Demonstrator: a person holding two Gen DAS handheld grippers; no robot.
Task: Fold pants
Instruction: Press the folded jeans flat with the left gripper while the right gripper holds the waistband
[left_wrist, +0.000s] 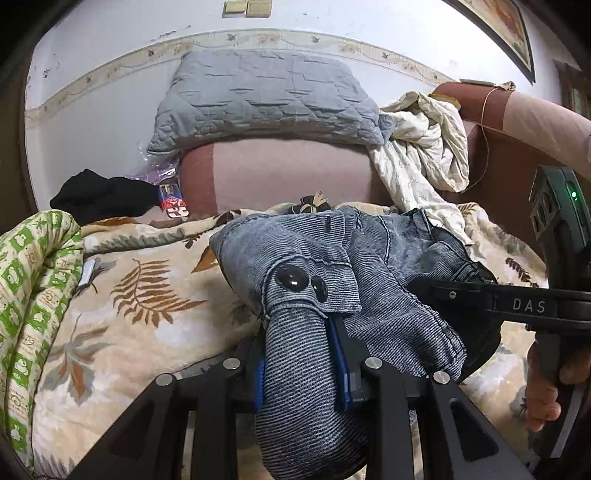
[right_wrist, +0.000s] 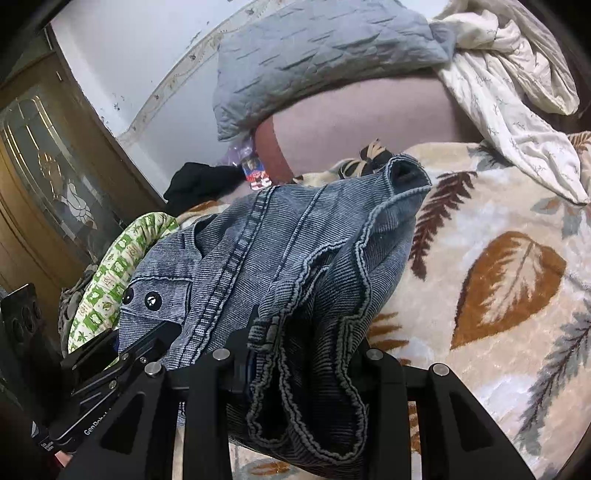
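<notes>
Mid-fold: your left gripper and right gripper both clench the bunched grey-blue denim pants; laying flat remains.

Both wrist views sit close above the bunched pants, angled down and forward over the leaf-print blanket toward the far grey pillow and wall, left view from the left, right view from the right, sharing those.
</notes>
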